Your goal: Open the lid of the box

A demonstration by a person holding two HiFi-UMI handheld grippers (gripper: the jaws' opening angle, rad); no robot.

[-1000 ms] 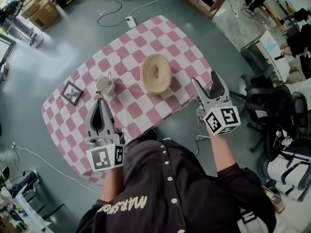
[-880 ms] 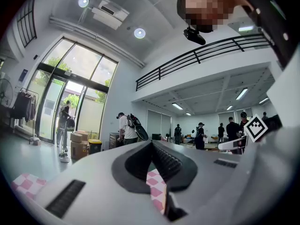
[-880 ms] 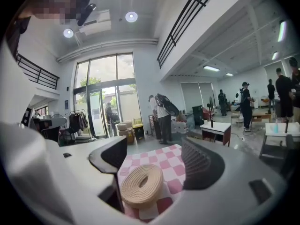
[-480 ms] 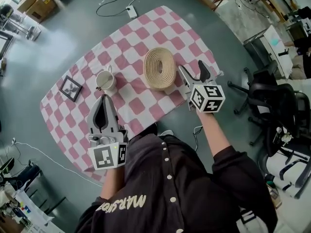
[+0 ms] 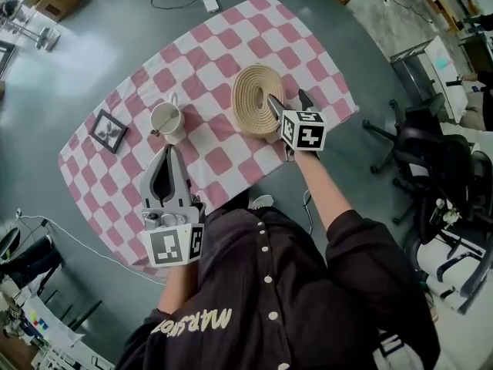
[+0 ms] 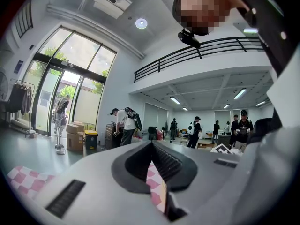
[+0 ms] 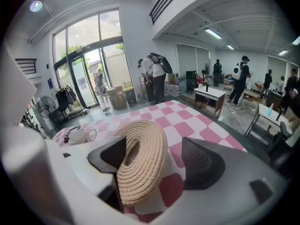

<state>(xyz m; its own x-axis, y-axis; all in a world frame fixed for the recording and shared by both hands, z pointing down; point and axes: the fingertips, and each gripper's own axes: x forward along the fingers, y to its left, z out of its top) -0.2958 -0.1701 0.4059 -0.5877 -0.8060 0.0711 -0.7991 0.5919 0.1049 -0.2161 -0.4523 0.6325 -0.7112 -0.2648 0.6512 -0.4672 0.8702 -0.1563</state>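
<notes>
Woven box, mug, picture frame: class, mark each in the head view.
woven box (image 5: 248, 99), head view, coiled top.
mug (image 5: 165, 119), head view, open top.
picture frame (image 5: 108, 131), head view, middle.

Head view looks steeply down on the table (image 5: 192, 60) and box (image 5: 254, 105); right gripper view shares both, low and close; left gripper view tilts upward.

Pink-and-white checks across the tablecloth (image 5: 223, 37); pale beige coiled rope on the box lid (image 5: 253, 102) — plain white for the cup (image 5: 165, 119), black for the picture frame (image 5: 108, 130).
</notes>
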